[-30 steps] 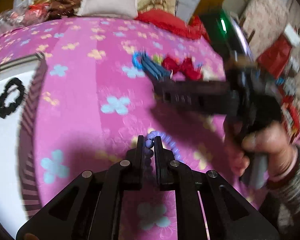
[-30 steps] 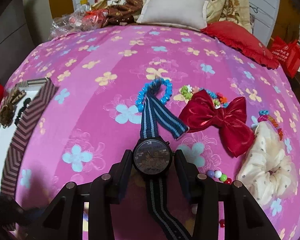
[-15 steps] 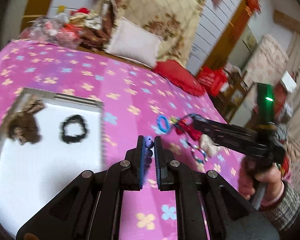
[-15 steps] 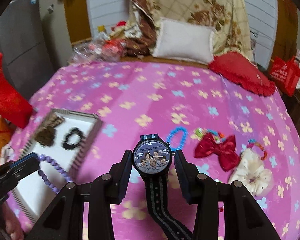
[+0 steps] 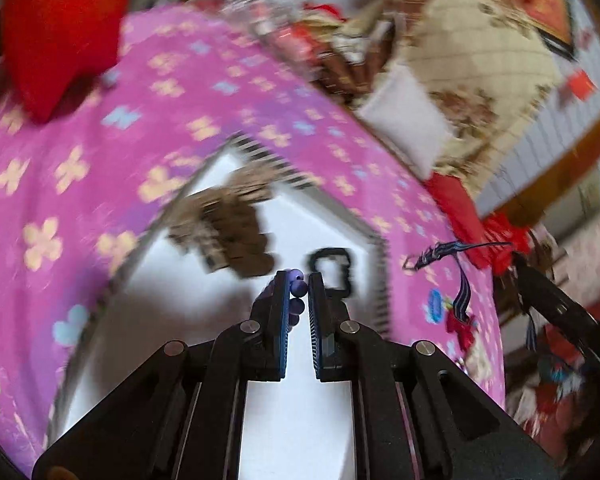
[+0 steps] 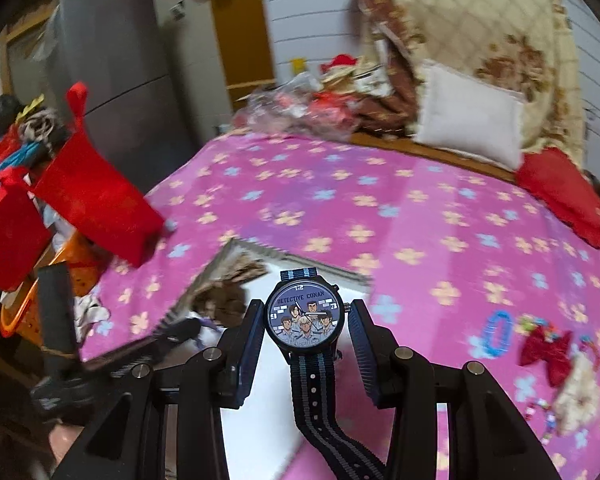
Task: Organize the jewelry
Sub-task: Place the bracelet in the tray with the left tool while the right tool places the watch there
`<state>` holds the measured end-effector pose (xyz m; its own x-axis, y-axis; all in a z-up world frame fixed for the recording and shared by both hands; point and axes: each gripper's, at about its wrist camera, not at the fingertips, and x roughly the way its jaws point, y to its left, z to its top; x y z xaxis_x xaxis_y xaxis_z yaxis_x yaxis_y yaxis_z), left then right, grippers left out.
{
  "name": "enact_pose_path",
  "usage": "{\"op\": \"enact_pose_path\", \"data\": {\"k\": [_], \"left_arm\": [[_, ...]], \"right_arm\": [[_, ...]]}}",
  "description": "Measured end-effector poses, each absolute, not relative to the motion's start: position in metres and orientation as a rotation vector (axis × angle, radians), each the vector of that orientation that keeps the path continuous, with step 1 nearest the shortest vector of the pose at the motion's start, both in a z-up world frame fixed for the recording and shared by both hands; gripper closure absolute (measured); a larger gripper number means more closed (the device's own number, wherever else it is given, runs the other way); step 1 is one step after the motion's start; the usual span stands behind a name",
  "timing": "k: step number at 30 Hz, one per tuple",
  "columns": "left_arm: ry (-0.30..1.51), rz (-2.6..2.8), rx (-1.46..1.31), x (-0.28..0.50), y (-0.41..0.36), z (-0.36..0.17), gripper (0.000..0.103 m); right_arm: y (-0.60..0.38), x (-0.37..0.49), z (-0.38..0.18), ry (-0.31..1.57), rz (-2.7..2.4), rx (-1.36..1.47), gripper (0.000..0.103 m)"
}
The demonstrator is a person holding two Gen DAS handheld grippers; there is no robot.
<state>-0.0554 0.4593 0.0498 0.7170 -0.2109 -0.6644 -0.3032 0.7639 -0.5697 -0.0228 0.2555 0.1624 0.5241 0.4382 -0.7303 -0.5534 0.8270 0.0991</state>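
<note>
My left gripper (image 5: 299, 280) is shut on a purple bead bracelet (image 5: 297, 289) and holds it above the white tray (image 5: 300, 420), which has a striped rim. A brown hair piece (image 5: 228, 232) and a black ring scrunchie (image 5: 332, 272) lie in the tray. My right gripper (image 6: 306, 314) is shut on a cartoon-faced watch (image 6: 305, 320) with a blue striped strap, held above the tray's near edge (image 6: 260, 400). The left gripper (image 6: 176, 332) shows in the right wrist view, low over the tray. The watch strap (image 5: 460, 280) hangs at the right of the left wrist view.
The pink flowered bedspread (image 6: 380, 208) holds a blue bead bracelet (image 6: 498, 332), a red bow (image 6: 544, 350) and a cream scrunchie (image 6: 576, 396) at the right. A red pouch (image 6: 92, 196) hangs at the left. Pillows (image 6: 468, 128) lie at the back.
Both grippers have swung left from the loose jewelry to above the white tray, carrying the bead bracelet and the watch. The left view has tilted and blurred.
</note>
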Motion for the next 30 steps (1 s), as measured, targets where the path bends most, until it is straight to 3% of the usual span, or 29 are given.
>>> {"op": "enact_pose_path", "data": {"k": [9,20,22,24,26,30], "left_arm": [[0.888,0.253,-0.645,-0.046,0.472,0.023,0.095],[0.871,0.281,-0.692,-0.043,0.482,0.019,0.095],[0.853,0.27,-0.691,-0.045,0.481,0.025,0.092],[0.832,0.271,-0.683,-0.046,0.479,0.029,0.078],[0.812,0.279,-0.68,-0.047,0.479,0.033,0.072],[0.796,0.283,-0.685,-0.049,0.478,0.037,0.071]], "right_arm": [[0.295,-0.016,0.063,1.037,0.582,-0.251,0.062],[0.307,-0.009,0.03,1.122,0.596,-0.252,0.062],[0.309,-0.005,0.027,1.132,0.589,-0.235,0.062],[0.311,-0.004,0.027,1.126,0.586,-0.232,0.062],[0.31,-0.006,0.032,1.092,0.586,-0.244,0.061],[0.297,-0.011,0.053,1.036,0.58,-0.228,0.059]]}}
